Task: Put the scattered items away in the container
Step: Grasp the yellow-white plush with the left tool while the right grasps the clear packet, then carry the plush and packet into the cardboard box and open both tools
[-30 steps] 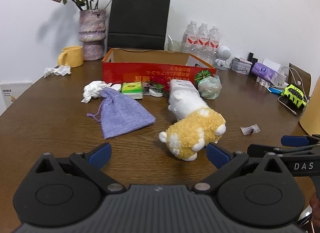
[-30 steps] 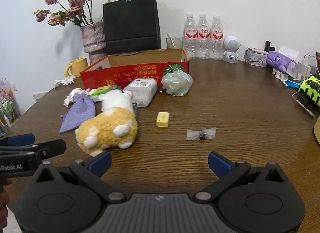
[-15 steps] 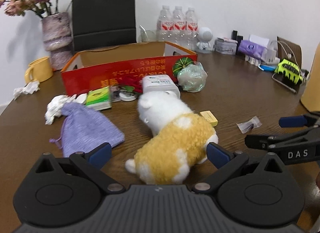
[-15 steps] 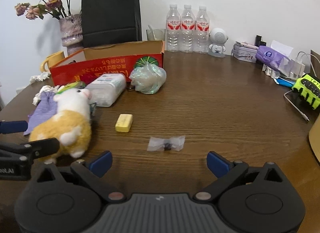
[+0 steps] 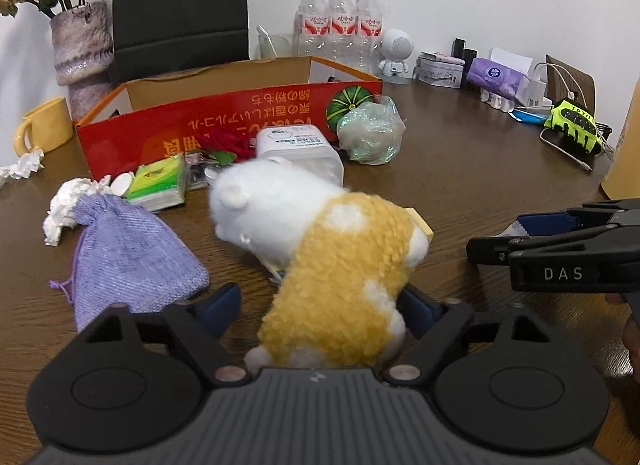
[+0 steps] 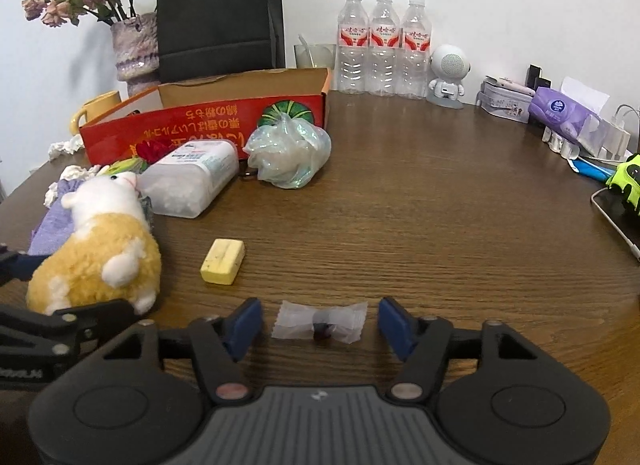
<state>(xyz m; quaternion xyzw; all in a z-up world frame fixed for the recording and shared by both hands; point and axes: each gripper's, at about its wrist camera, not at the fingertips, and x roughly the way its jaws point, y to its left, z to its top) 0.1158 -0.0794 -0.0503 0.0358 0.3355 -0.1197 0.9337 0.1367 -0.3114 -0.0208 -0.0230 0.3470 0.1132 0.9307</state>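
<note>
Plush sheep [image 5: 340,265] mid-desk, between the spread pads of left hand-held gripper [image 5: 320,307]; soft, light, squeeze its body. Right hand-held gripper [image 6: 320,323], also released, straddles flimsy wrapped candy [image 6: 320,325] before red box [image 5: 224,121].

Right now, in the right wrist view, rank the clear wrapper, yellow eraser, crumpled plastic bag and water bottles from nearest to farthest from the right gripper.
1. clear wrapper, between the right gripper fingers.
2. yellow eraser, ahead-left.
3. crumpled plastic bag, beside the red box.
4. water bottles, at the wall.

The right tool [image 6: 320,325] brackets a clear wrapped candy [image 6: 320,327], fingers apart.
</note>
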